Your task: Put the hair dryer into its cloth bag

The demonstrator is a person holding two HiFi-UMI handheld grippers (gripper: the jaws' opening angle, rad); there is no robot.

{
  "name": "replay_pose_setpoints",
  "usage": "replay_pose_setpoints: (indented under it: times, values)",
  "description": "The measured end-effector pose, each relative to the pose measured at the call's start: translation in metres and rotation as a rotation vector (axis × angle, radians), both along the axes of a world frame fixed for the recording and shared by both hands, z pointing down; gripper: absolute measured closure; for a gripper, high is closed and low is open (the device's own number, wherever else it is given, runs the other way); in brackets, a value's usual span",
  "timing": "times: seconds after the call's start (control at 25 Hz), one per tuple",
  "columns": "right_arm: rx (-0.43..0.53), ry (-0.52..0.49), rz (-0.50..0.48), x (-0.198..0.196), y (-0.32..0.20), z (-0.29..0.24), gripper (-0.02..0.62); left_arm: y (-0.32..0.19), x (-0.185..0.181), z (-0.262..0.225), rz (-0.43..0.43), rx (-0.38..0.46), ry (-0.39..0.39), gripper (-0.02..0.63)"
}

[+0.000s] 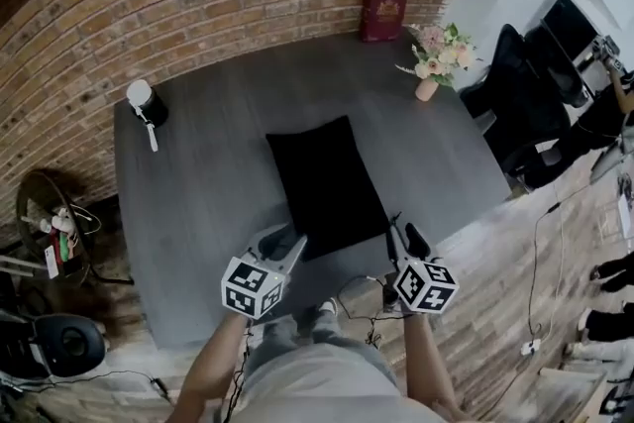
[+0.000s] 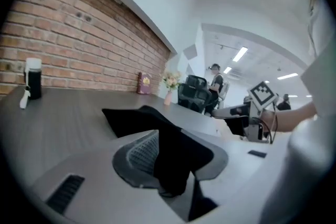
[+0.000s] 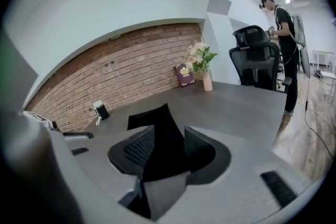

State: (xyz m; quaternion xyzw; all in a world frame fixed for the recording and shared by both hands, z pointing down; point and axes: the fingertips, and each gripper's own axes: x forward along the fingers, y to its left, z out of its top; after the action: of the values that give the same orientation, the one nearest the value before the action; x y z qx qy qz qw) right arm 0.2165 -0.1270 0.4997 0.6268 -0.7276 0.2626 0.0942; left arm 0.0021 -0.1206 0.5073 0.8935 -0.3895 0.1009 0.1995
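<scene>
The black cloth bag (image 1: 325,181) lies flat on the grey table (image 1: 198,203), its near end at the table's front edge. My left gripper (image 1: 289,246) is at the bag's near left corner and my right gripper (image 1: 400,235) at its near right corner. In the left gripper view the bag (image 2: 131,117) runs up between the jaws of the left gripper (image 2: 170,157) and drapes over the right one; the jaws stand apart. The right gripper (image 3: 168,148) also has the bag's edge (image 3: 153,115) between wide jaws, unpressed. A black and white hair dryer (image 1: 145,104) stands at the far left.
A red book (image 1: 382,13) leans on the brick wall at the back. A vase of flowers (image 1: 433,62) stands at the table's right rear. Black office chairs (image 1: 523,104) are to the right. A person (image 3: 280,23) stands far off. Cables lie on the floor.
</scene>
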Motion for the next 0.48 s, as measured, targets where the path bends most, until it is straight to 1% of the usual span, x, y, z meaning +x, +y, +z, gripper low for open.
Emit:
replay_pose_setpoints:
  times: [0.08,0.16,0.28,0.36,0.48]
  values:
    - [0.075,0.003,0.001,0.008,-0.016,-0.03,0.423,-0.016,-0.024,-0.037,-0.136,0.085,0.02,0.497]
    - [0.158,0.005,0.008,0.016,-0.031,-0.066,0.446,-0.03,-0.049,-0.081,-0.27,0.177,0.04,0.504]
    - [0.275,0.007,0.015,0.025,-0.048,-0.119,0.492,-0.044,-0.085,-0.149,-0.451,0.309,0.061,0.544]
    - [0.34,0.003,0.02,0.029,-0.058,-0.149,0.524,-0.047,-0.103,-0.186,-0.543,0.381,0.059,0.563]
    - [0.412,0.003,0.032,0.036,-0.065,-0.183,0.576,-0.047,-0.119,-0.219,-0.642,0.442,0.031,0.591]
